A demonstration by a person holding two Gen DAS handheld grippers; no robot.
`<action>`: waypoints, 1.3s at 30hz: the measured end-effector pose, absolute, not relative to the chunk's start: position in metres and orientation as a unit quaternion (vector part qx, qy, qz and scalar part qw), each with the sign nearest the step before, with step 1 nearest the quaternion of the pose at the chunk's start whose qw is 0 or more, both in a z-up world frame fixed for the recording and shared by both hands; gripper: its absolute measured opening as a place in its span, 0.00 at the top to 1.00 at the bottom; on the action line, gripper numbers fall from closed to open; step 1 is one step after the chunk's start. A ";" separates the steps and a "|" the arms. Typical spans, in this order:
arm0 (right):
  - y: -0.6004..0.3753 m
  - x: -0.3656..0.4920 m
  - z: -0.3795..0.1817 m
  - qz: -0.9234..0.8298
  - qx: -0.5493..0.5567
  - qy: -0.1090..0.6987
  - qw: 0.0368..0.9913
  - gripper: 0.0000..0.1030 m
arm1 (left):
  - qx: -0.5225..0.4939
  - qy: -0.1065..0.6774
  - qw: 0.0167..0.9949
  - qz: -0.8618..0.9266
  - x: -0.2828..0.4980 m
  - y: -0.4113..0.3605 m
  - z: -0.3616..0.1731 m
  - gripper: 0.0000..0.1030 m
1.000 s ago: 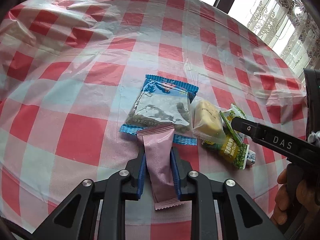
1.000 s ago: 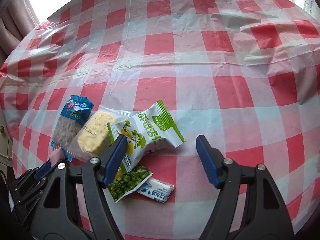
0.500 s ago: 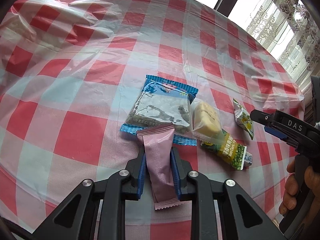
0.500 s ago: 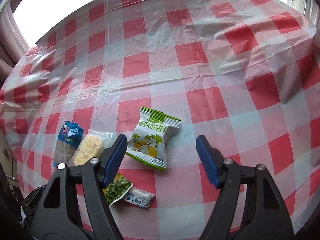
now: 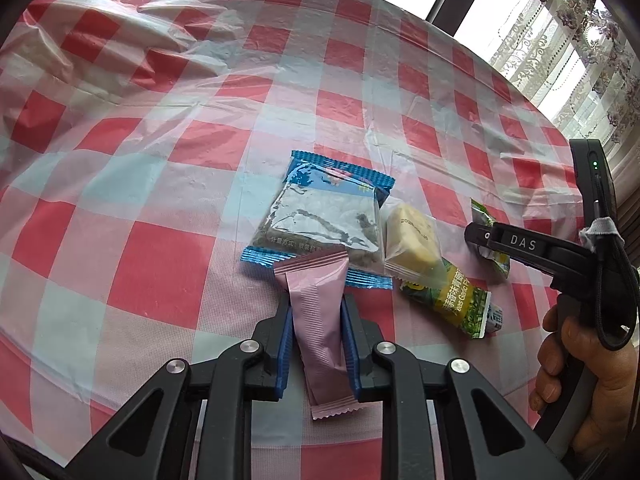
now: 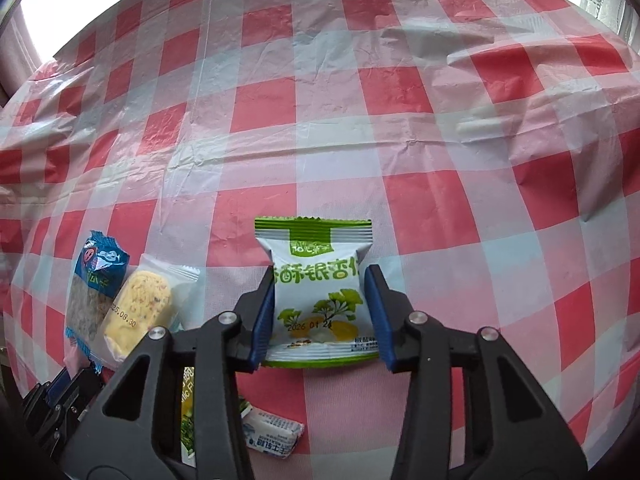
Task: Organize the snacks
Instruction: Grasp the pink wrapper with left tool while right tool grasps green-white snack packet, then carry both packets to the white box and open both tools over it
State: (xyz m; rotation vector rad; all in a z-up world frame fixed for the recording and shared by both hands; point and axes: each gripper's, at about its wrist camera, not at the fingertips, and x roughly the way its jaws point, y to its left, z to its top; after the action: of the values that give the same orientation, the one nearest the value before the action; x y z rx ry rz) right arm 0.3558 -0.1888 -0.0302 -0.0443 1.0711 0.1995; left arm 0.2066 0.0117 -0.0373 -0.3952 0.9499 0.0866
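My left gripper [image 5: 316, 302] is shut on a pink packet [image 5: 312, 276], held just above the table at the near edge of the snack pile. Ahead of it lie a blue packet [image 5: 320, 216], a clear-wrapped yellow cake [image 5: 412, 240], a green pea packet [image 5: 460, 300] and a small white and blue candy [image 5: 495, 316]. To the right of the pile, my right gripper [image 6: 320, 274] is closing on a green and white packet [image 6: 320, 300] that lies flat on the cloth. Its blue pads touch both sides of the packet.
A red and white checked plastic cloth [image 6: 400, 152] covers the whole table, wrinkled at the far side. A person's hand [image 5: 576, 360] holds the right gripper's handle. Windows with lace curtains [image 5: 568, 40] stand beyond the table's far right edge.
The green and white packet went from the pile's edge to bare cloth on the right. My right gripper followed it, came down, and its jaws narrowed around it. The left gripper stayed put.
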 end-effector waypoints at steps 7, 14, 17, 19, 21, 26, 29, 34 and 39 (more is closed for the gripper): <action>-0.206 0.333 -0.028 0.106 -0.017 0.505 0.856 0.58 | -0.179 0.447 0.876 0.043 0.203 0.008 -0.032 0.78; -0.229 0.301 -0.017 0.103 -0.020 0.496 0.862 0.58 | -0.164 0.437 0.884 0.039 0.195 -0.002 -0.019 0.78; -0.241 0.286 -0.013 0.103 -0.017 0.494 0.863 0.58 | -0.158 0.436 0.885 0.031 0.192 -0.010 -0.013 0.78; -0.249 0.277 -0.012 0.103 -0.015 0.495 0.863 0.58 | -0.156 0.437 0.886 0.024 0.190 -0.016 -0.010 0.78; -0.258 0.268 -0.009 0.103 -0.012 0.493 0.864 0.58 | -0.151 0.437 0.886 0.017 0.187 -0.024 -0.005 0.78; -0.277 0.250 0.004 0.102 -0.006 0.484 0.869 0.58 | -0.139 0.438 0.888 -0.004 0.180 -0.047 0.004 0.78; -0.289 0.238 0.009 0.100 -0.004 0.480 0.871 0.58 | -0.132 0.438 0.889 -0.018 0.176 -0.062 0.010 0.78; -0.312 0.218 0.016 0.094 0.004 0.476 0.874 0.58 | -0.122 0.440 0.888 -0.050 0.169 -0.094 0.018 0.78; -0.338 0.201 0.019 0.081 0.010 0.476 0.876 0.58 | -0.105 0.442 0.887 -0.085 0.163 -0.128 0.025 0.78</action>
State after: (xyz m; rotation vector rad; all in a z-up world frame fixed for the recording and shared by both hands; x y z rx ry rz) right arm 0.2010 -0.3376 0.0193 0.0216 0.9933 0.1693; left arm 0.1631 -0.1276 0.0248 -0.2192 0.9196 -0.1761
